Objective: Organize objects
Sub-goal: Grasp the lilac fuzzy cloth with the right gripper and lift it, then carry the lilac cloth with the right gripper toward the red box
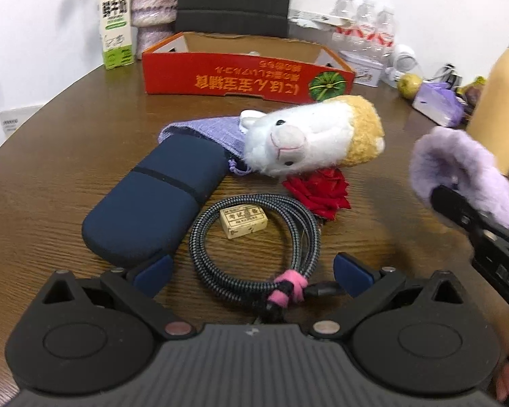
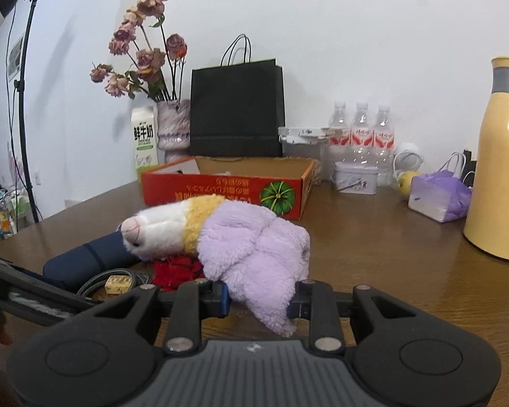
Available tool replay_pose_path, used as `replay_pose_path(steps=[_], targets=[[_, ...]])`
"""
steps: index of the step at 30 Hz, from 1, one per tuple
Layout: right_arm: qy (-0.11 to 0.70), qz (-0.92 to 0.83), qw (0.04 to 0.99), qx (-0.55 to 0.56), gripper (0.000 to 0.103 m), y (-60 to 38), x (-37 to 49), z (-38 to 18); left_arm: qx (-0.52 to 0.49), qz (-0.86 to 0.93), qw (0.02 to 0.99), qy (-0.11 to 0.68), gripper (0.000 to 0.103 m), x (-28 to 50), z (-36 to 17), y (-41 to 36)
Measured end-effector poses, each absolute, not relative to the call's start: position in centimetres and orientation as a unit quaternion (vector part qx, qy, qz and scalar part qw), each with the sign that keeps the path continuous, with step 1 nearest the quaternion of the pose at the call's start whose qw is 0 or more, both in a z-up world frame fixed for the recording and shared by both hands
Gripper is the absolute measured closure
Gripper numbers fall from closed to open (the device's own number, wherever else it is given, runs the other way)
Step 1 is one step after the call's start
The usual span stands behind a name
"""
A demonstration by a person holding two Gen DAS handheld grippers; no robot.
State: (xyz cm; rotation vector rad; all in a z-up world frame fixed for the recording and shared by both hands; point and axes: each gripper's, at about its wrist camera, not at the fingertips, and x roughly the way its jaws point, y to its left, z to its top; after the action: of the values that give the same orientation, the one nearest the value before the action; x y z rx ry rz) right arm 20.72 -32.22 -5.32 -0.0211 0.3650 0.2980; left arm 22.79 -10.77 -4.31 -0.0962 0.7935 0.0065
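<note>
While right gripper (image 2: 258, 300) jaws clench plush toy (image 2: 220, 237) purple end, left gripper (image 1: 251, 273) jaws released over cable (image 1: 254, 237)

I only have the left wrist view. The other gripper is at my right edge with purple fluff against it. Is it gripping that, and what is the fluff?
Observer: Yes. The right gripper is shut on the alpaca toy. The fluff is the toy's lilac body, joined behind its yellow collar.
Operator: And the dark shape behind the red box, cut off at my top edge?
Observer: A black paper bag with handles, standing upright. A vase of dried roses stands beside it.
</note>
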Motion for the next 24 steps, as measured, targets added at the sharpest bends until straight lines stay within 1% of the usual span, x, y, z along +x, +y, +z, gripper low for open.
replay_pose_path(steps=[5, 10, 18, 19, 20, 24], targets=[[0.172, 0.149, 0.974, -0.008, 0.077, -32.4, 20.4, -5.3, -0.065, 0.038, 0.919, 0.388, 0.0, 23.6, -4.8, -11.3], [0.163, 0.15, 0.975, -0.002, 0.077, -32.6, 20.1, -5.2, -0.03, 0.078, 0.919, 0.385, 0.0, 24.1, -5.3, -12.6], [0.159, 0.156, 0.975, 0.012, 0.076, -33.0, 20.1, -5.2, -0.029, 0.08, 0.923, 0.375, 0.0, 23.9, -5.5, -12.8], [0.158, 0.157, 0.975, 0.014, 0.076, -33.1, 20.0, -5.2, -0.028, 0.077, 0.925, 0.372, 0.005, 23.8, -5.5, -12.9], [0.158, 0.157, 0.975, 0.015, 0.076, -33.1, 20.0, -5.2, -0.026, 0.072, 0.928, 0.365, 0.015, 23.6, -5.4, -12.9], [0.158, 0.157, 0.975, 0.018, 0.076, -33.2, 20.0, -5.2, -0.023, 0.057, 0.932, 0.356, 0.016, 23.0, -5.3, -13.1]])
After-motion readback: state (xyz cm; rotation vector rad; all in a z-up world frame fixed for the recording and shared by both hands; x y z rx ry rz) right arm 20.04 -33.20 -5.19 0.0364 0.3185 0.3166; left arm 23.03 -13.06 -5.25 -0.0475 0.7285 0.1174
